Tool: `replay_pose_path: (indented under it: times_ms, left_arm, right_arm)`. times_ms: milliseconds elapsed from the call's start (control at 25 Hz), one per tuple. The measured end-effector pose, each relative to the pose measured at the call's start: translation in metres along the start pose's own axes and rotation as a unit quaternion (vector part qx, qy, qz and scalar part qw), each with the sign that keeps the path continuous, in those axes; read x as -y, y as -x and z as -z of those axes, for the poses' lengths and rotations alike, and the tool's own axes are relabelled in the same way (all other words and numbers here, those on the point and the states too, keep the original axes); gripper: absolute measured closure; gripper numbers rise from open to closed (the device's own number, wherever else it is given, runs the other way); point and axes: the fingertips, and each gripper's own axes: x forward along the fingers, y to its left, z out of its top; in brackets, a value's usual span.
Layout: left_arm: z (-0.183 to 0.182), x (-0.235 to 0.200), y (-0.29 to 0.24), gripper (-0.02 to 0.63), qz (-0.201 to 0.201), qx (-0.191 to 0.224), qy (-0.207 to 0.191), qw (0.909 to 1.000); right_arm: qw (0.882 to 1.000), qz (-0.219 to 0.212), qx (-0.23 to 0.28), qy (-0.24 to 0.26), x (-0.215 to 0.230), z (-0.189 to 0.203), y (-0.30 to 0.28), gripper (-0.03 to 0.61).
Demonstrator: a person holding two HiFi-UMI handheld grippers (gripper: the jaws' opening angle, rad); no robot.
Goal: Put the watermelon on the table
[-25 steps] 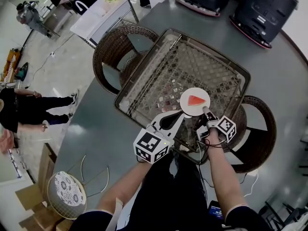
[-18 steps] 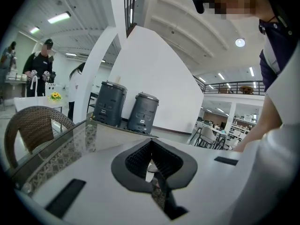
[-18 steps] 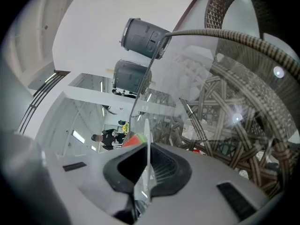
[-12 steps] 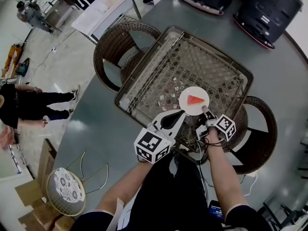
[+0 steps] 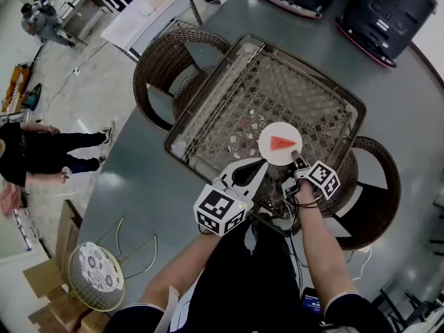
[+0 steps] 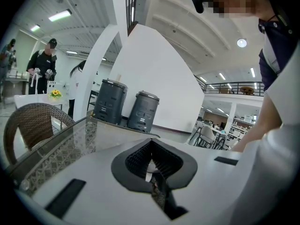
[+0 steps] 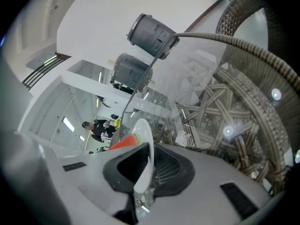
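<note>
1. Right here at the front, the right tongs [image 5: 297,164] are clamped on the near rim of a white plate [image 5: 270,132]. The right gripper view shows that rim squeezed between the pads.
2. On the plate lies the watermelon [image 5: 282,143], a red wedge with a green rind. It hangs over the glass surface [image 5: 229,109], near the front edge. I cannot tell whether the plate touches the glass.
3. The left tongs [image 5: 255,165], just left of the plate, are pressed together with nothing between them.
4. Further out, a wicker chair [image 5: 154,68] stands at the surface's left side.
5. Far back is a dark bin [image 5: 388,9], cut off by the top edge.
</note>
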Motion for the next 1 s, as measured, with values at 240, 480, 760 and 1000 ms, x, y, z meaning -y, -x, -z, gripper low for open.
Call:
replay_pose_path:
  times_ms: [240, 480, 760, 1000]
  left_arm:
    - [0.0027, -0.0026, -0.0005, 0.611, 0.002, -0.004, 0.002, 1.0]
    - [0.0032, -0.0028, -0.0013, 0.611, 0.01, -0.007, 0.001, 0.9999]
    - [0.0022, -0.0045, -0.0013, 0.611, 0.014, -0.009, -0.001, 0.9999]
    - [0.0021, -0.0057, -0.0006, 0.611, 0.014, -0.008, -0.001, 0.9999]
  right_arm:
    - [0.997, 0.045, -0.002, 0.069, -0.0005, -0.0044, -0.0037, 0.554]
    - [0.983, 0.099, -0.014, 0.152, -0.0006, -0.0043, -0.0048, 0.531]
    - [0.964, 0.135, -0.024, 0.229, -0.0017, -0.0069, -0.0068, 0.517]
    - [0.943, 0.148, -0.035, 0.297, -0.0041, -0.0036, -0.0085, 0.505]
